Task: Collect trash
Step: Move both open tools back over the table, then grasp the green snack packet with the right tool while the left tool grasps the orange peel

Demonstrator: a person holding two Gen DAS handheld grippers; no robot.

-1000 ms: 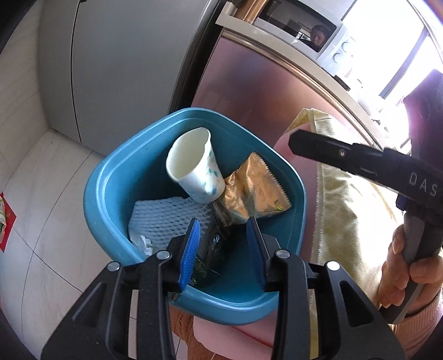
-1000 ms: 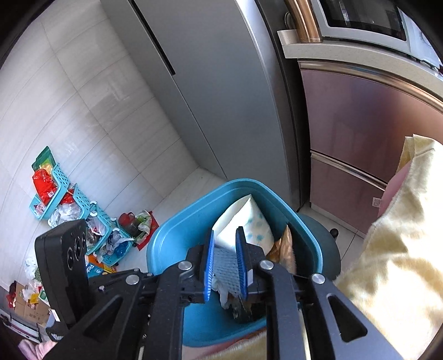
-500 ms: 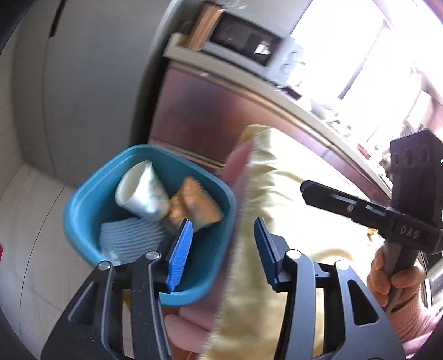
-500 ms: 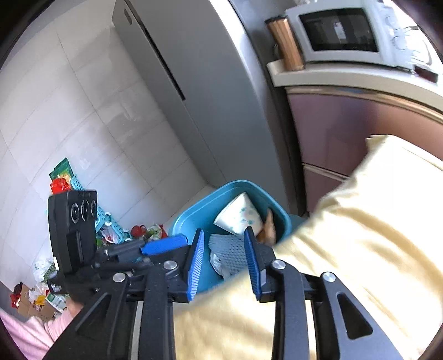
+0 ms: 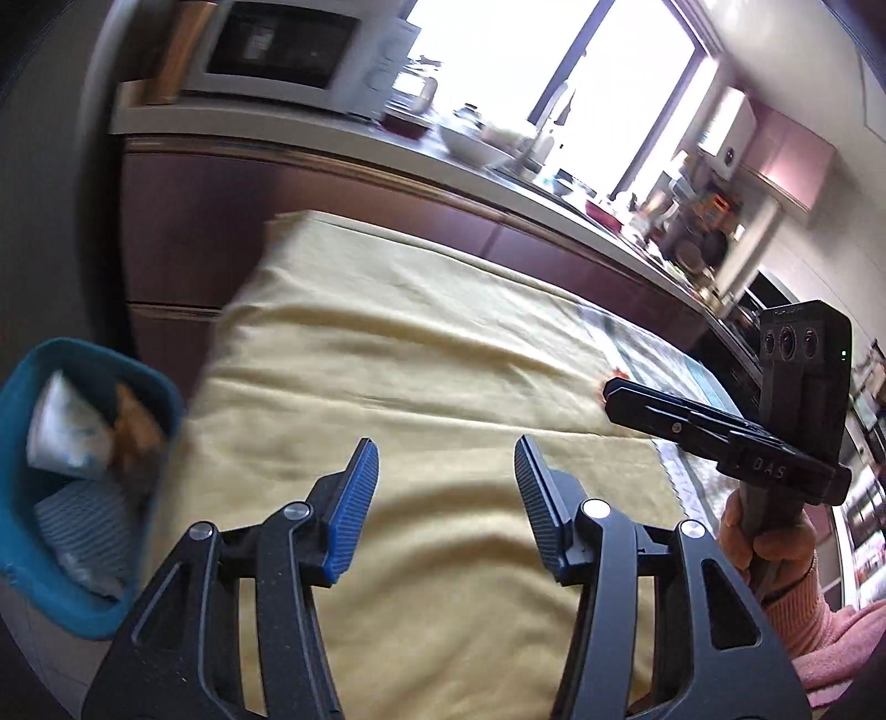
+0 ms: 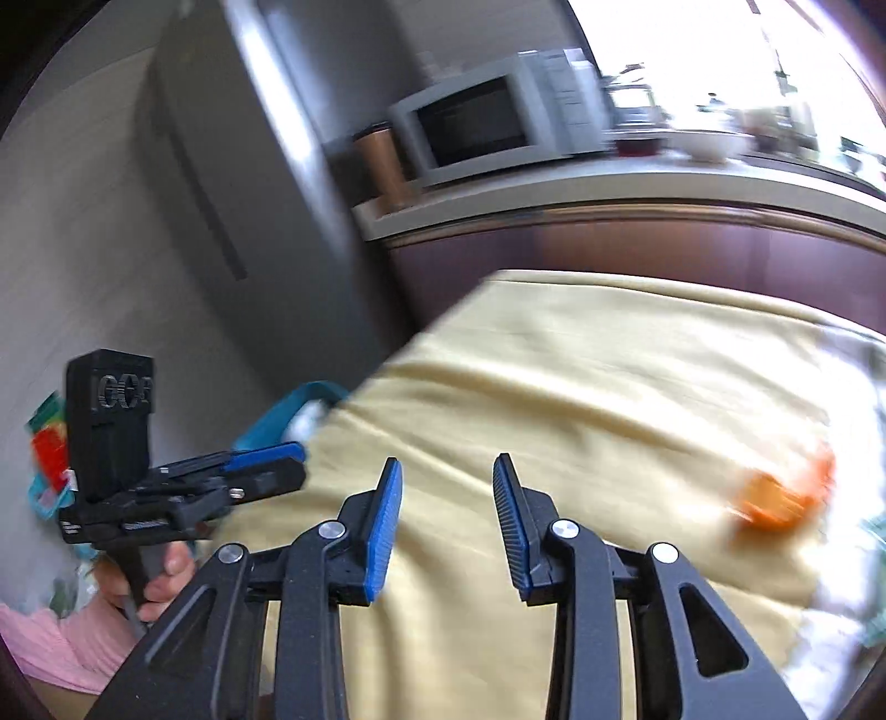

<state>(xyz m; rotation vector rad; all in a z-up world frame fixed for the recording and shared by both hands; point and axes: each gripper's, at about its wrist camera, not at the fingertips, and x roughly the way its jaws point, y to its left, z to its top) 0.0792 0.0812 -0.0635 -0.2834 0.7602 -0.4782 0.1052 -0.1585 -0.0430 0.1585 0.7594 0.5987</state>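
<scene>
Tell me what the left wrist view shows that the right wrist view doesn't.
Only the left wrist view looks into the blue bin, showing the paper cup and a brown wrapper, blurred. Only the right wrist view shows the grey fridge and a blurred orange object on the cloth. Both share the yellow cloth, the microwave, and the left gripper and right gripper, open and empty.

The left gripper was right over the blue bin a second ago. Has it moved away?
Yes. The left gripper has swung away from the blue bin, now at the view's left edge, and hangs over the yellow cloth. Its jaws have just been opening, with nothing between them.
</scene>
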